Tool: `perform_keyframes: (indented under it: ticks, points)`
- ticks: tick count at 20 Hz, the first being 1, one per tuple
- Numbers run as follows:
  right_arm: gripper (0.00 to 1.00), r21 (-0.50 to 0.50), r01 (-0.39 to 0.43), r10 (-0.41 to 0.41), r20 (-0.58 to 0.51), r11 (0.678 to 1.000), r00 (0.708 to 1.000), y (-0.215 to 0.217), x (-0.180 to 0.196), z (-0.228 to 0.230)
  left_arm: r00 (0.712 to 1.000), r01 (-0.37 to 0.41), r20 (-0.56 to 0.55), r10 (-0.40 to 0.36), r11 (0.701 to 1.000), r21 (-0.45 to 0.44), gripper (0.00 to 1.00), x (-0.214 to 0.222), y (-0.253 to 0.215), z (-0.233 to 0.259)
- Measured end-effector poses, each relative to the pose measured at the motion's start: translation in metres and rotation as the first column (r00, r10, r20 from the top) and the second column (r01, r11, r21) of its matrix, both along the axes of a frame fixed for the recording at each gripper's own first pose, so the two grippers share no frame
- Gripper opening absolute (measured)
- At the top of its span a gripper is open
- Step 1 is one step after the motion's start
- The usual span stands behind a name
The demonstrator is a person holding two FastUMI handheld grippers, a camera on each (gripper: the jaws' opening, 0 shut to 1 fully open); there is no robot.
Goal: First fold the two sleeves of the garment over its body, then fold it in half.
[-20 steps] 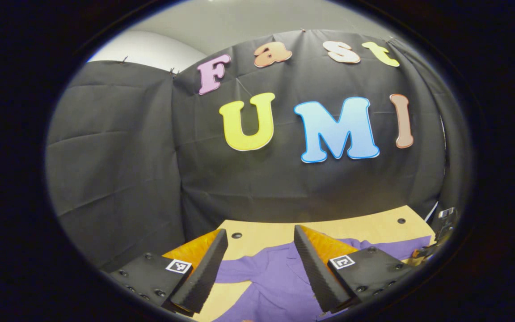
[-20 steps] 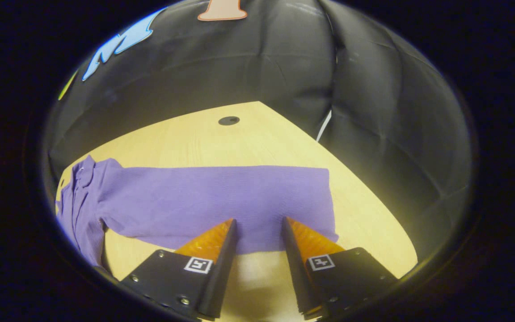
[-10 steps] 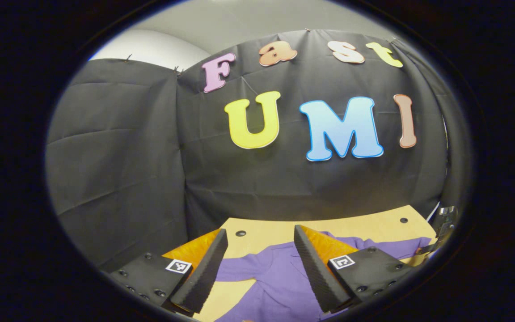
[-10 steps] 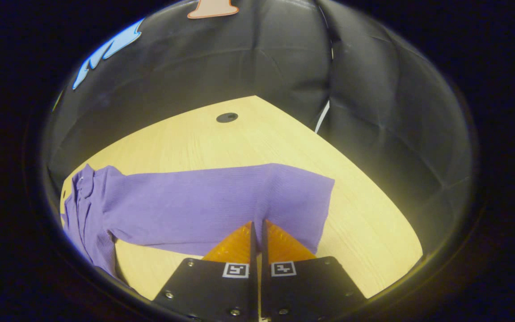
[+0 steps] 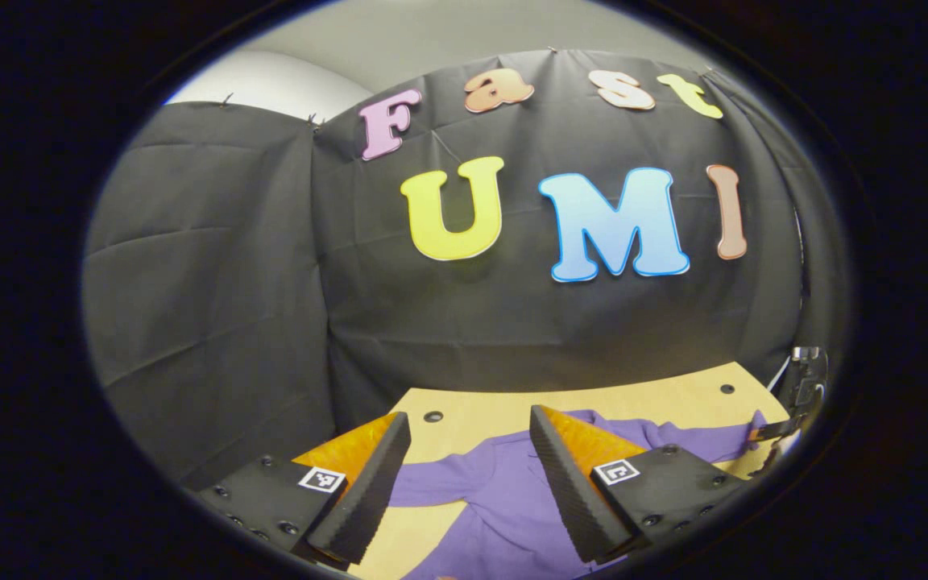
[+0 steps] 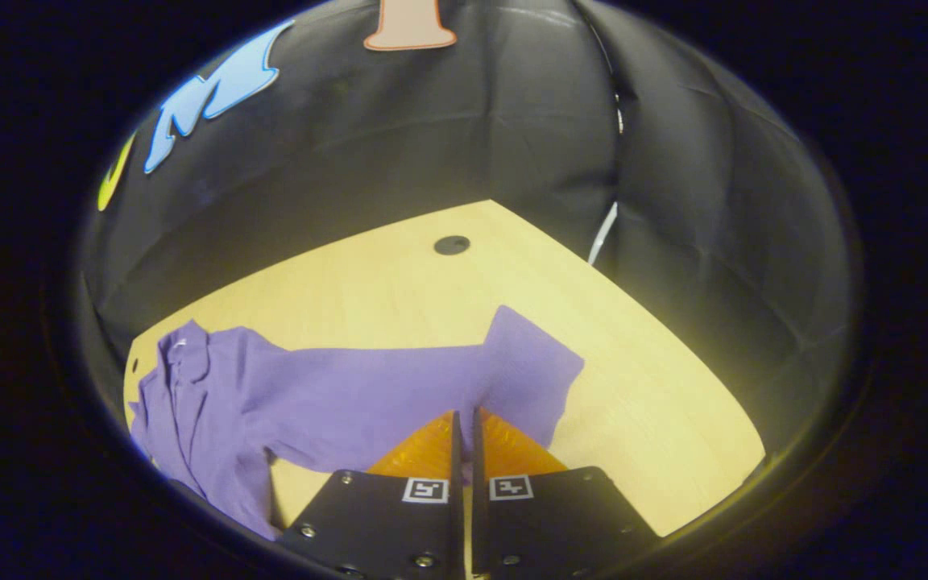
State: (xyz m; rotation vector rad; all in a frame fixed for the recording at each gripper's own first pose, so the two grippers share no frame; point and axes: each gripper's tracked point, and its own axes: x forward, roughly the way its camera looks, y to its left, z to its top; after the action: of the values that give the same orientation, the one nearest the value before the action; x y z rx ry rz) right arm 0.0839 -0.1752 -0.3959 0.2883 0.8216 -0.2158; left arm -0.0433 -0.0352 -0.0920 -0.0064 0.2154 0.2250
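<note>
since a second ago the right tongs (image 6: 465,423) have clenched on the purple sleeve (image 6: 399,387) near its cuff and lifted it, bunching it. the left tongs (image 5: 464,471) hang released above the garment (image 5: 496,499), which lies on the surface (image 6: 399,282). the cloth looks soft and light, and there's open room for swinging the sleeve over the body.

plain purple garment (image 6: 335,395), pale yellowish wood-grain tabletop (image 6: 399,298) with a dark round hole (image 6: 451,245) near its far corner, black-and-white square markers (image 6: 424,489) on the gripper

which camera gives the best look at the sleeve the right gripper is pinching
The right gripper view: the purple sleeve stretches across the table, its cuff end clamped in the right gripper. The left gripper view catches it small, at the far right edge.
</note>
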Motion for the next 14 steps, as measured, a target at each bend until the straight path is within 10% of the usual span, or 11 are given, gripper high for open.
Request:
perform_keyframes:
  ticks: [14]
  points:
    - [0.04,0.107,-0.243,0.229,0.131,0.964,0.965,0.241,0.032,0.077,0.999,-0.031,-0.033,0.029,0.999,-0.034,1.0,-0.011,0.109,-0.035]
